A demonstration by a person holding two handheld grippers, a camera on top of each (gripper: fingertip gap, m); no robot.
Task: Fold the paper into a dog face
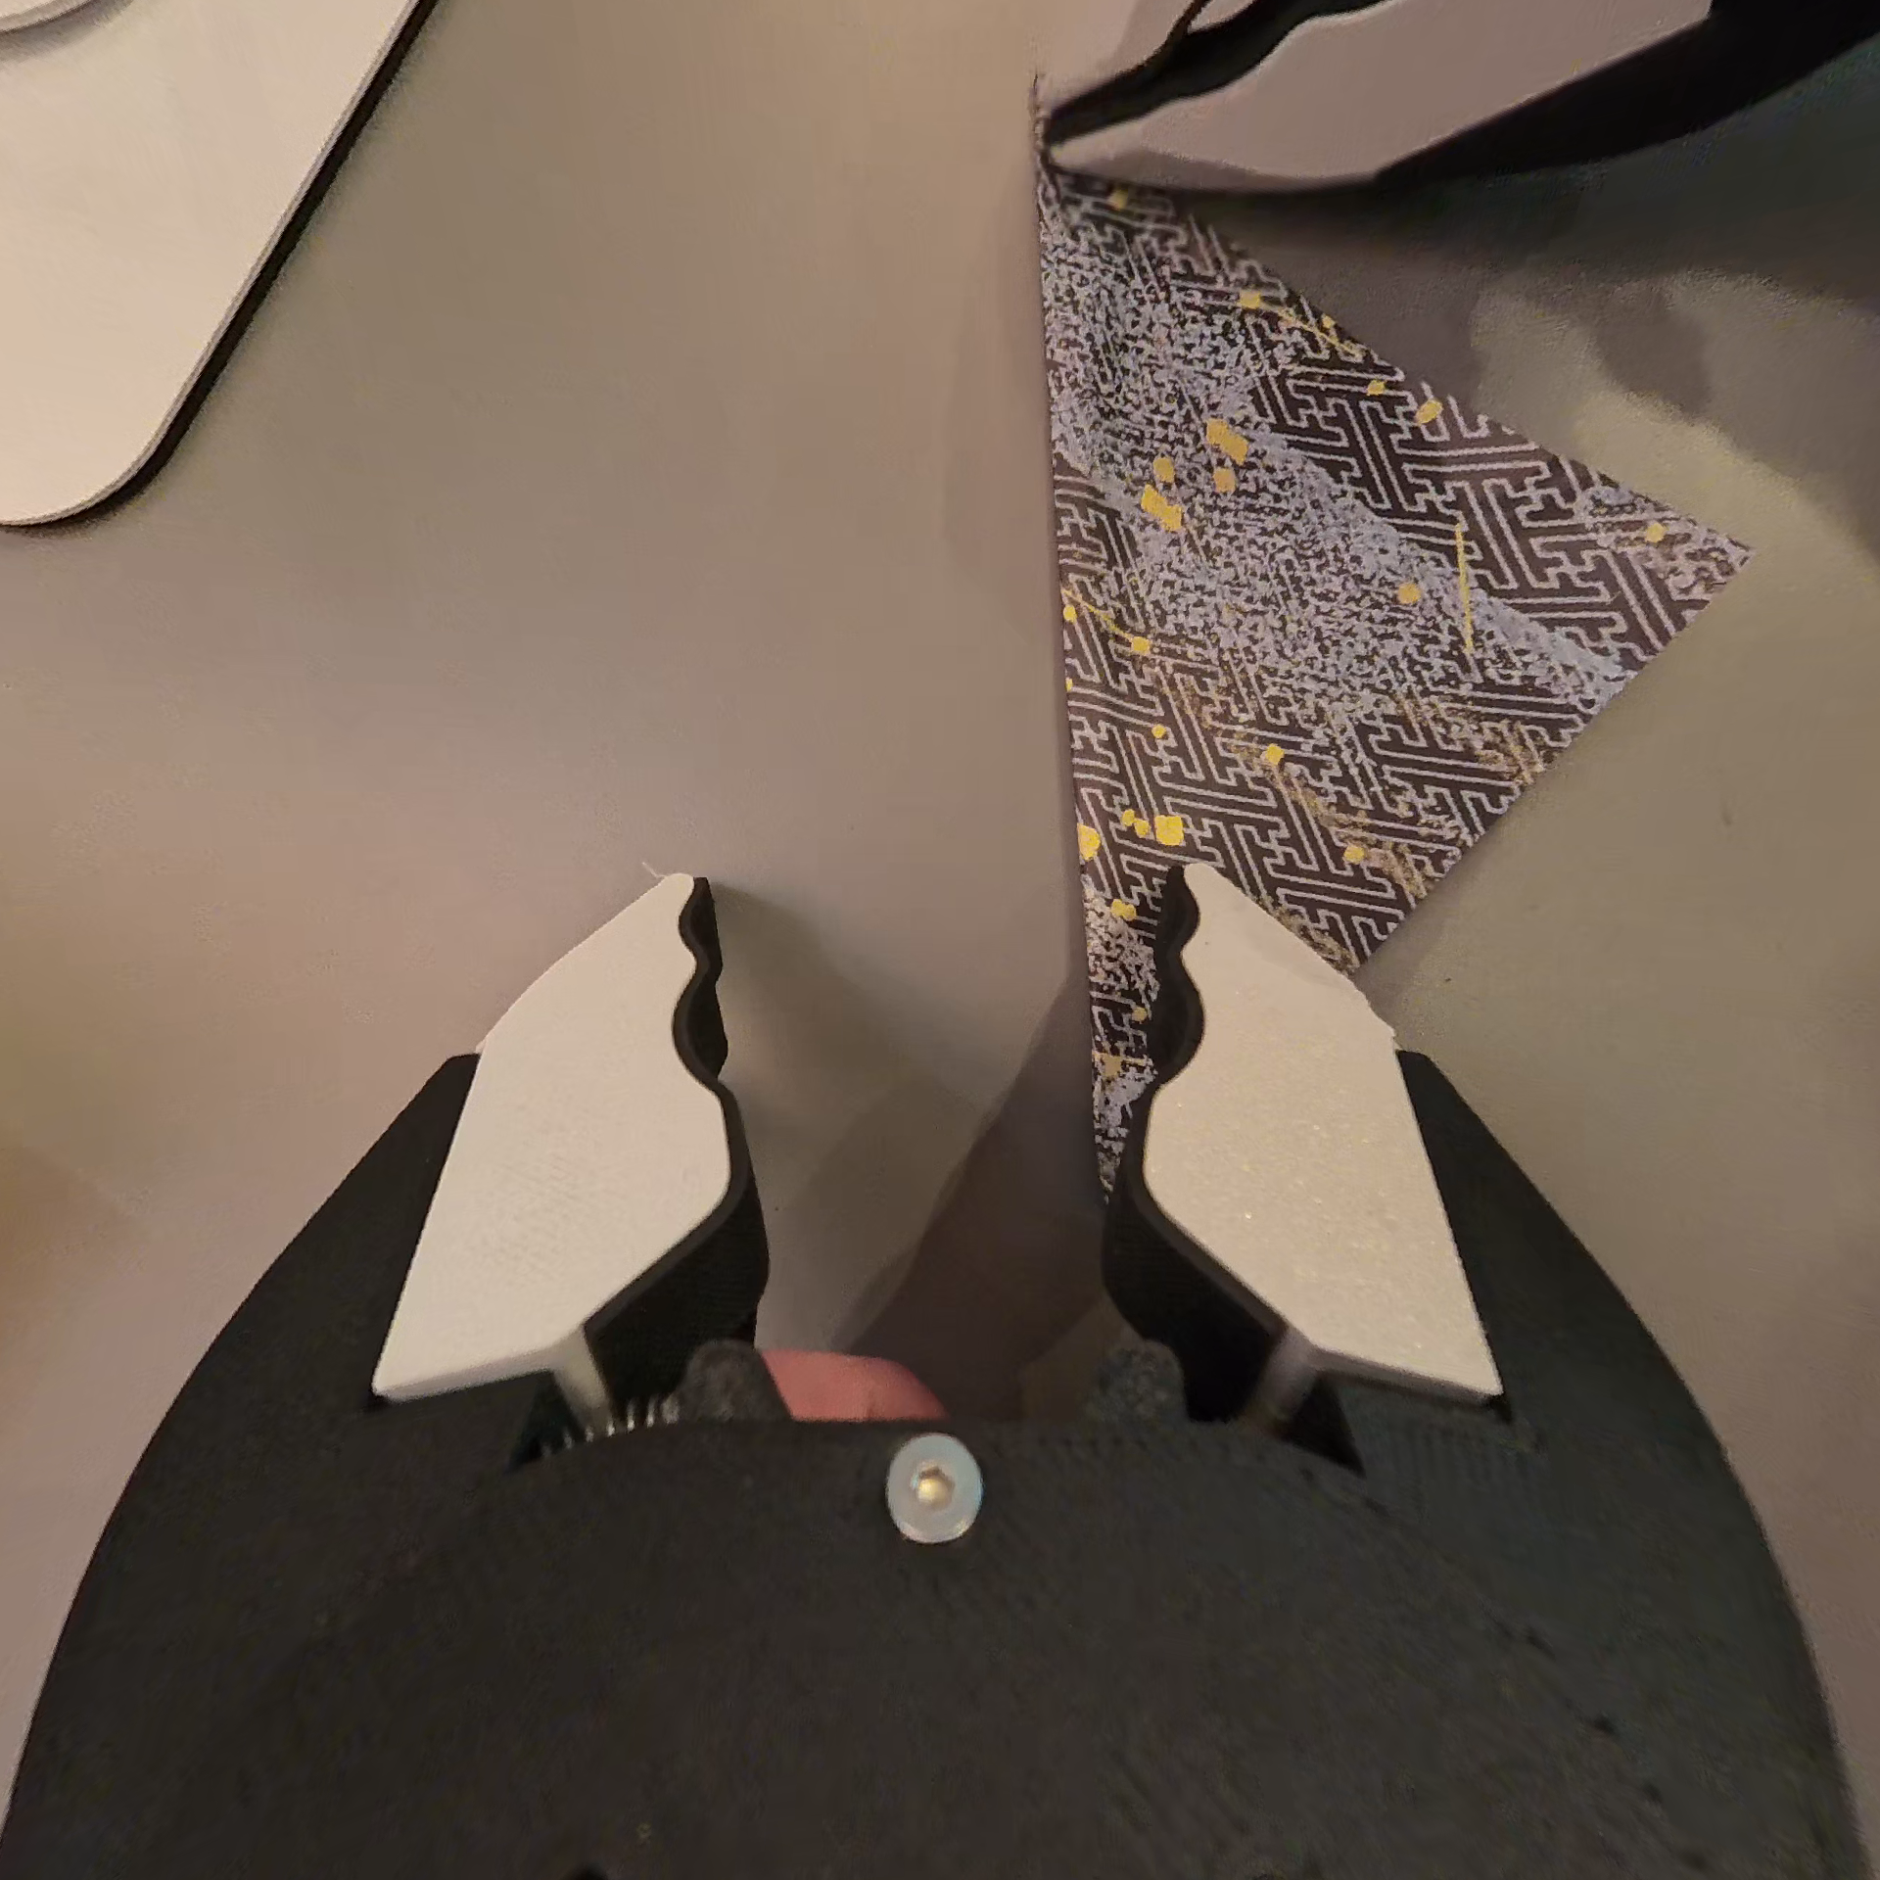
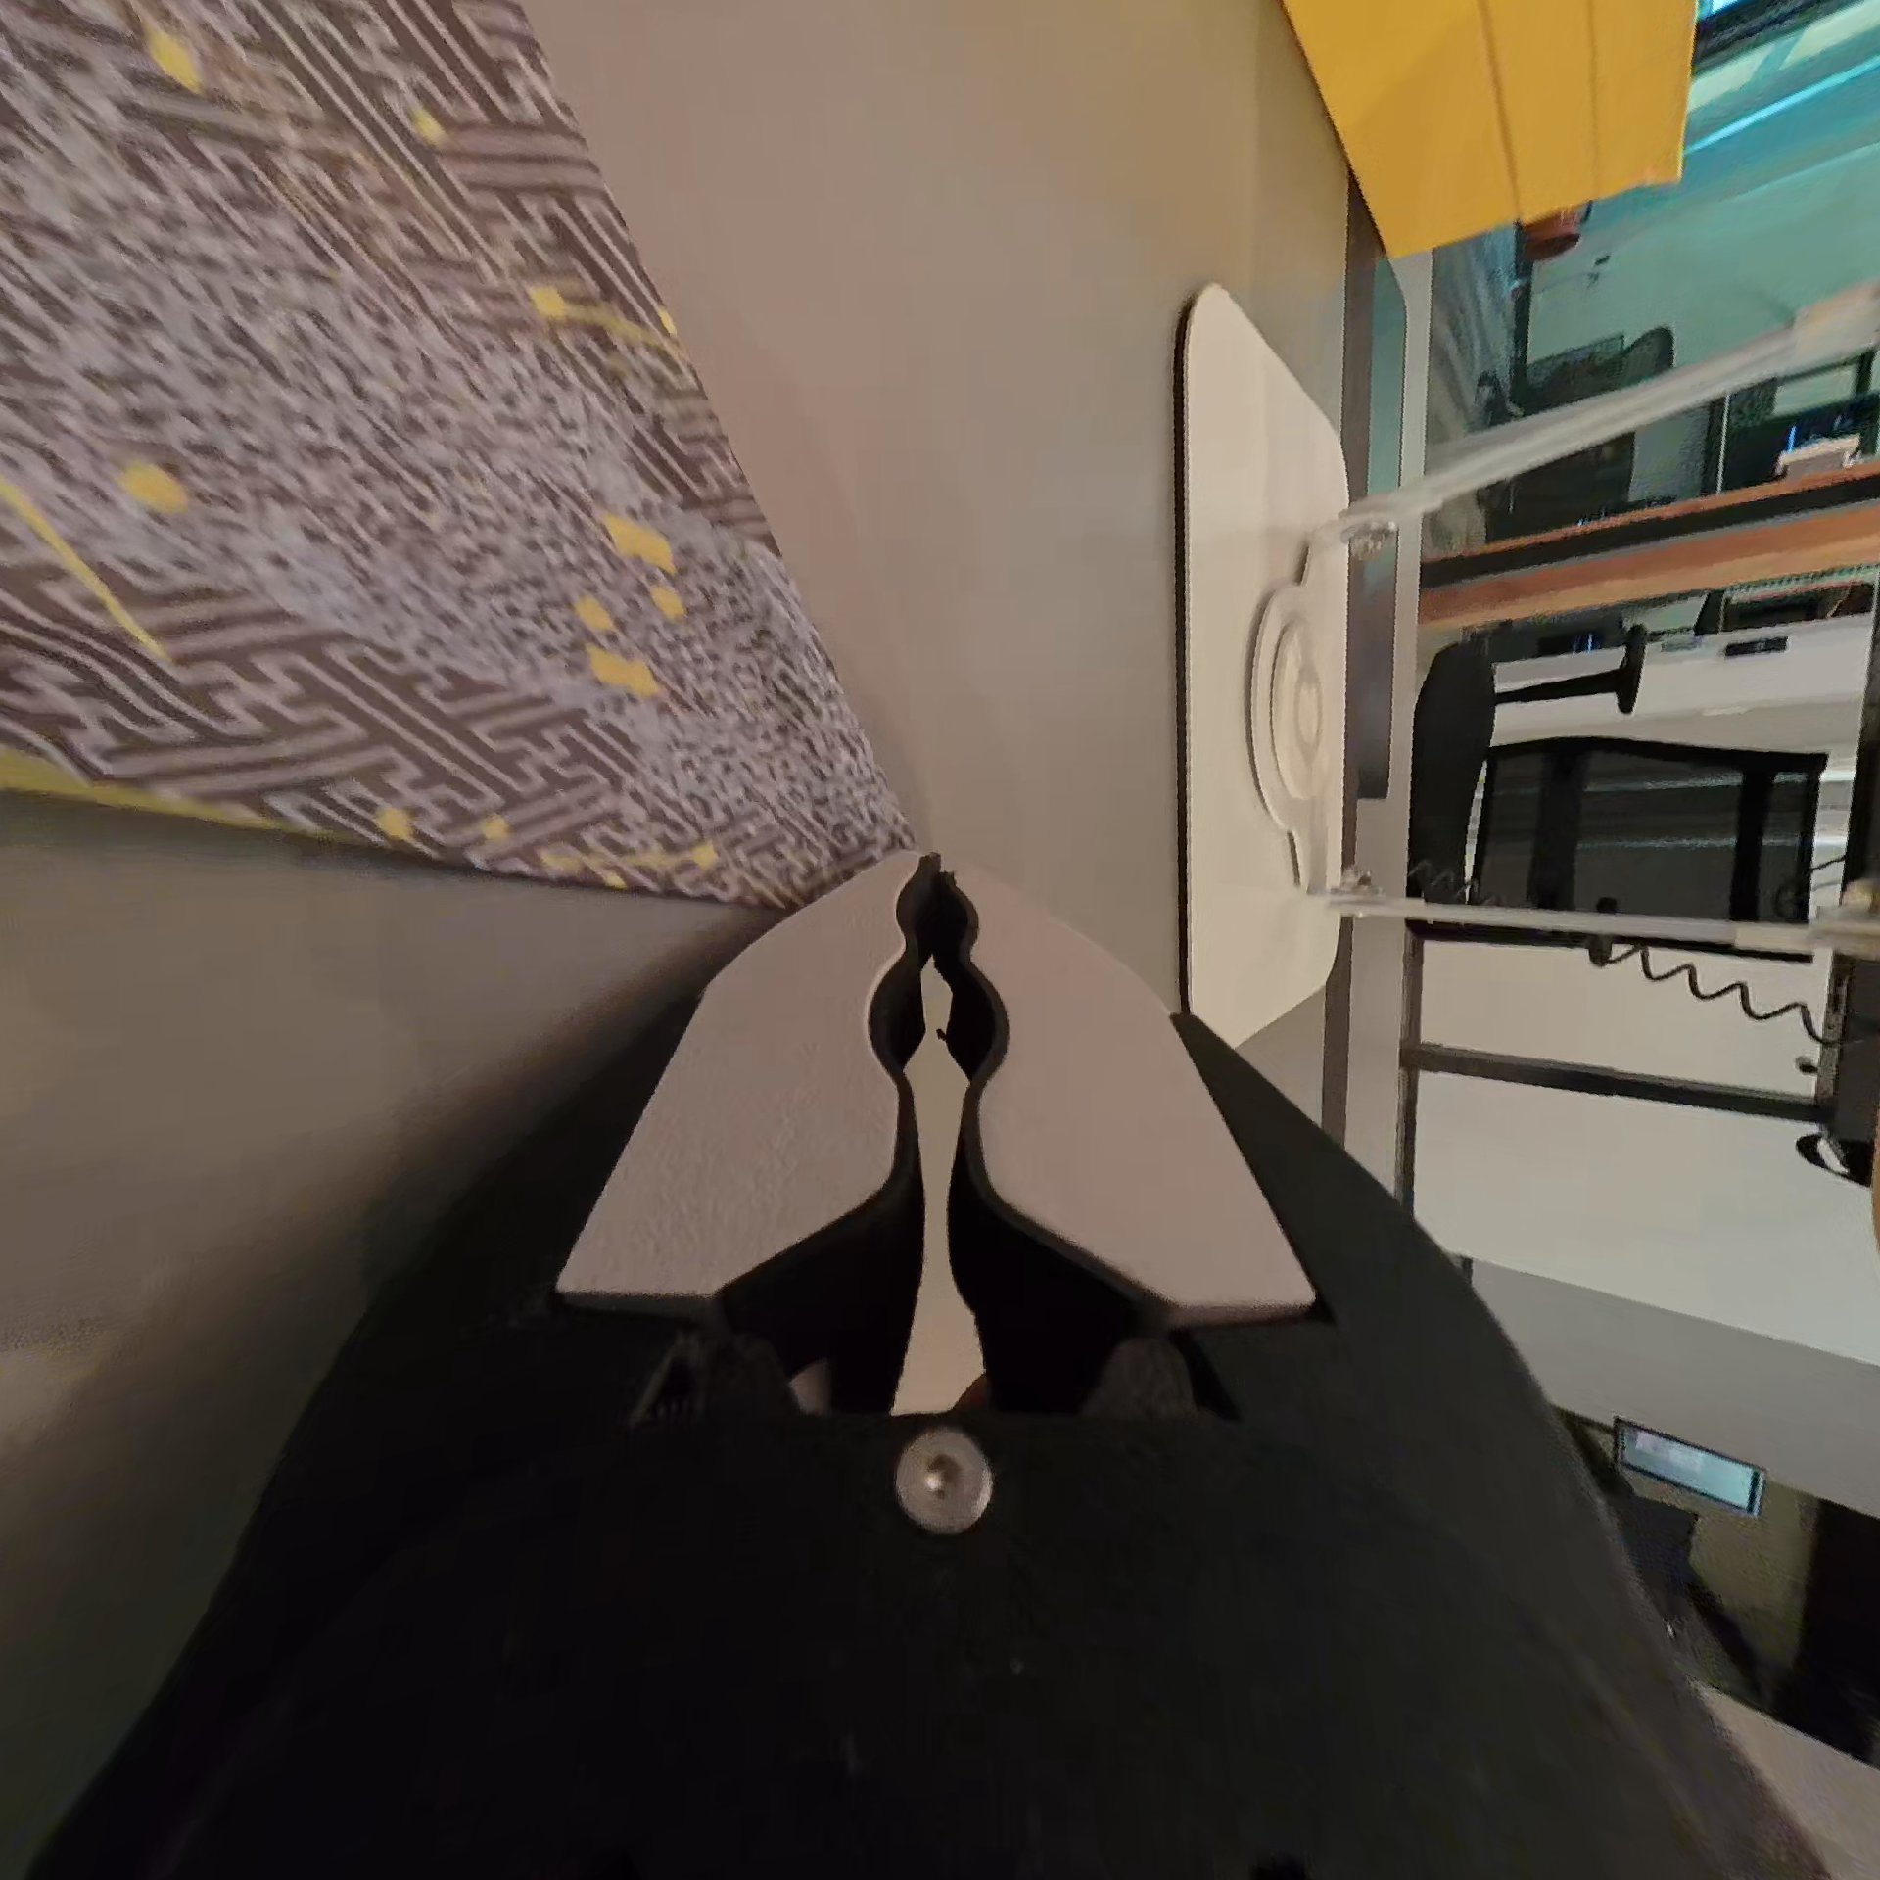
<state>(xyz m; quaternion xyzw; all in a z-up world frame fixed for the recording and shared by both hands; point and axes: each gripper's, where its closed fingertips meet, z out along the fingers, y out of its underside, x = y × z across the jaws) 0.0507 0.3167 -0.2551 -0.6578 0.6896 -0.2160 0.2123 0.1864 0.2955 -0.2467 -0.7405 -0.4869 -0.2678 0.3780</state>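
Observation:
The paper [image 1: 1272,610] is a folded triangle, dark with a white maze pattern and gold flecks, lying on the grey table right of centre. My left gripper [image 1: 946,895] is open and empty. Its right finger [image 1: 1282,1068] lies over the paper's near corner, and its left finger is on bare table. My right gripper [image 1: 1058,122] reaches in from the top right, with its tips at the paper's far corner. In the right wrist view the right gripper [image 2: 931,865] is shut, pinching that corner of the paper [image 2: 356,458], which spreads up and to the left.
A white board with rounded corners [image 1: 153,254] lies at the far left, and also shows in the right wrist view [image 2: 1261,610] near the table edge. A clear acrylic stand [image 2: 1312,712] sits on it. A yellow object [image 2: 1506,102] is at the top right. The gap from one gripper's tips to the other's is roughly 15 cm. The right gripper is farther from the yellow object [image 2: 1506,102], some 40 cm, than the left, some 30 cm.

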